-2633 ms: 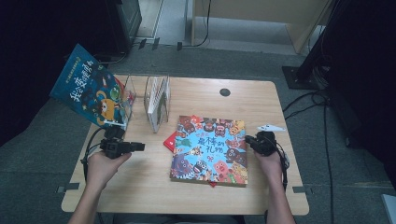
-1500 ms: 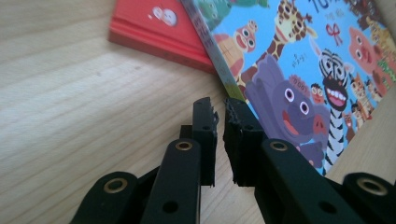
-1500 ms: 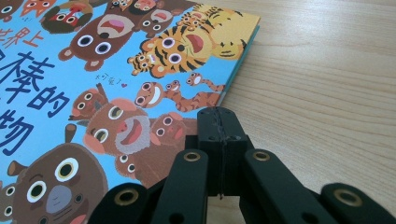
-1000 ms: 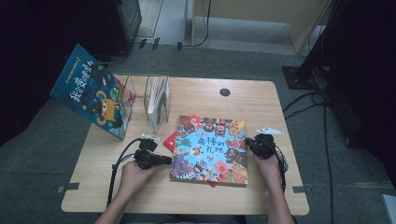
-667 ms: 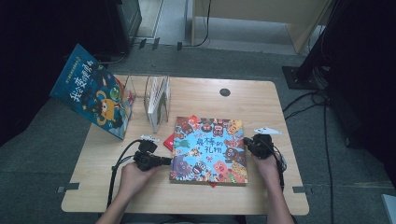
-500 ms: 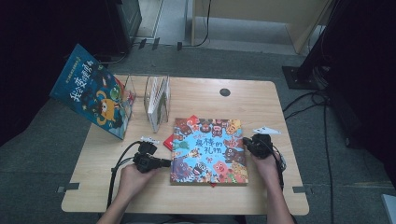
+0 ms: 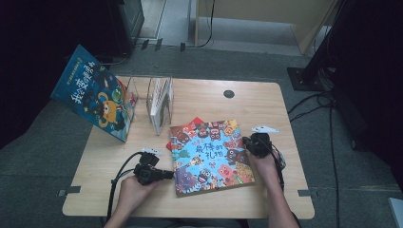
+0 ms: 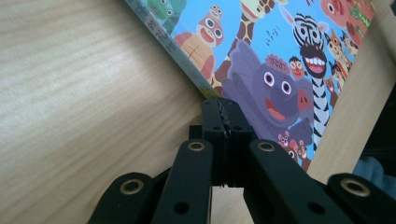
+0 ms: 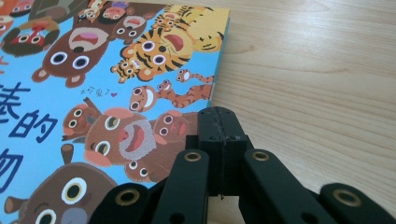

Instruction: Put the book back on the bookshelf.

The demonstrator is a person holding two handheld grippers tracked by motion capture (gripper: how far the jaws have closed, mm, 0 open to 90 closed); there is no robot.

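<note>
A picture book (image 7: 211, 156) with a blue cover full of cartoon animals lies flat in the middle of the wooden table (image 7: 266, 102). My left gripper (image 7: 166, 175) lies low on the table with its tips against the book's left edge. In the left gripper view its jaws (image 8: 224, 112) are pressed together with nothing between them, right at the book's spine (image 8: 187, 65). My right gripper (image 7: 248, 144) rests at the book's right edge. Its jaws (image 9: 218, 120) are shut and empty, over the edge of the cover (image 9: 140, 93).
A red book (image 7: 185, 127) pokes out from under the picture book at its upper left. A clear book stand (image 7: 159, 97) with thin books stands behind it. A large blue book (image 7: 92, 92) leans at the table's left edge. A cable hole (image 7: 228, 93) is at the back.
My left gripper left the leaning blue book, came down to the table and slid right to the picture book's left edge. The right gripper has stayed at the right edge.
</note>
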